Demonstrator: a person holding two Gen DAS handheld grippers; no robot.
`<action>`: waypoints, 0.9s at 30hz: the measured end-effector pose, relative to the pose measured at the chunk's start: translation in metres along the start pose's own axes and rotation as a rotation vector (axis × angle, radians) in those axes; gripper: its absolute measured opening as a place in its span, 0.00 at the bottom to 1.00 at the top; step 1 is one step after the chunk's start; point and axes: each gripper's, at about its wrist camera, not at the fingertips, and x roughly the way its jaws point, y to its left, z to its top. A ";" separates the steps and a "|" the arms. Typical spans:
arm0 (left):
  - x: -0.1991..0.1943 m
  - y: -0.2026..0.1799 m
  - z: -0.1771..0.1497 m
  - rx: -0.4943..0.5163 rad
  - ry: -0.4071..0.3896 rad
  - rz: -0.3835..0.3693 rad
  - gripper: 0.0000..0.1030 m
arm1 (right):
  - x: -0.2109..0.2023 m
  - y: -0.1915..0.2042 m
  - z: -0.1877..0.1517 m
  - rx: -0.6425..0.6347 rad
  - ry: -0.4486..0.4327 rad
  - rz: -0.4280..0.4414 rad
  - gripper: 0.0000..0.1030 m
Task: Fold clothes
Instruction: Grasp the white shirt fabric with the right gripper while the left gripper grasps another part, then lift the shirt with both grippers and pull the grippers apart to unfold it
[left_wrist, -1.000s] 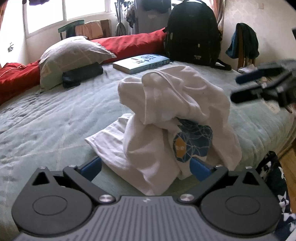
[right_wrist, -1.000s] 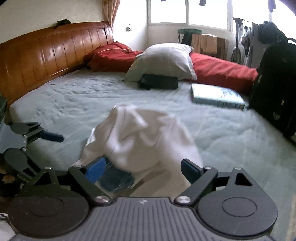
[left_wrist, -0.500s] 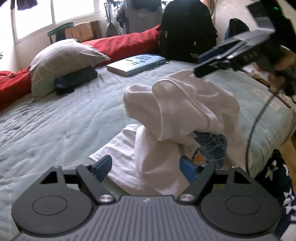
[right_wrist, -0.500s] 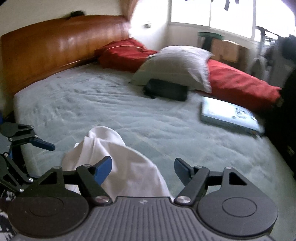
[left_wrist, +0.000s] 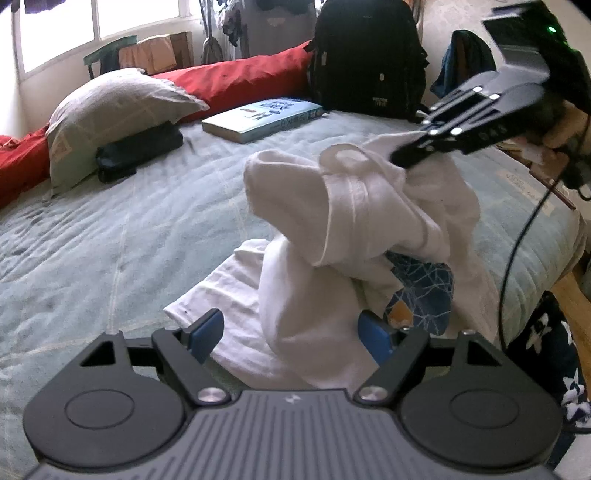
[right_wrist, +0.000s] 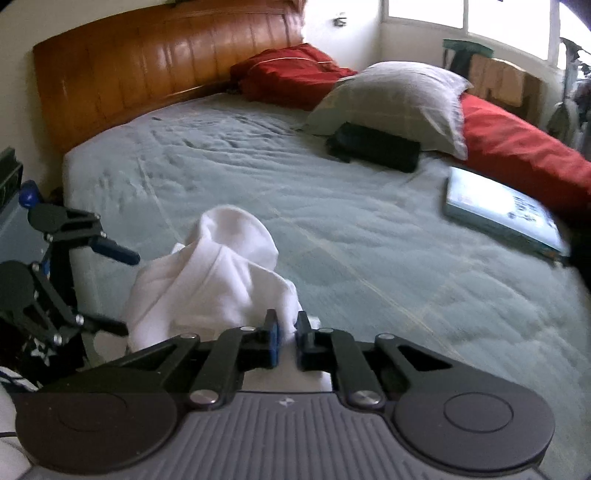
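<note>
shirt: white T-shirt (left_wrist: 354, 236) bunched on the bed (left_wrist: 110, 236), near edge
right gripper (right_wrist: 287, 334): my jaws just closed, pinching its top fold
left gripper (left_wrist: 291, 332): jaws spread, low bunch between them, unpinched
next: I'd close left

A pale green bed (right_wrist: 369, 229) fills both views; a wooden headboard (right_wrist: 159, 70) stands at its head; a grey pillow (right_wrist: 395, 99) lies on the bed's far side, its edge resting on a flat black pouch (right_wrist: 376, 149); a long red cushion (left_wrist: 243, 81) runs along the bed's far edge; a light-blue book (left_wrist: 262, 118) lies flat on the bed near that cushion; a black backpack (left_wrist: 365, 59) stands upright on the bed just beside the book; windows (left_wrist: 59, 33) show beyond the bed.
</note>
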 end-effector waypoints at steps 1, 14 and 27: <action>-0.002 -0.002 0.001 0.004 -0.005 -0.001 0.77 | -0.006 -0.001 -0.005 0.008 -0.002 -0.016 0.11; -0.013 -0.016 0.001 0.050 -0.021 0.002 0.77 | -0.066 -0.010 -0.086 0.179 0.038 -0.150 0.11; 0.008 0.008 0.030 0.095 -0.022 0.047 0.68 | -0.062 -0.018 -0.117 0.230 0.120 -0.285 0.11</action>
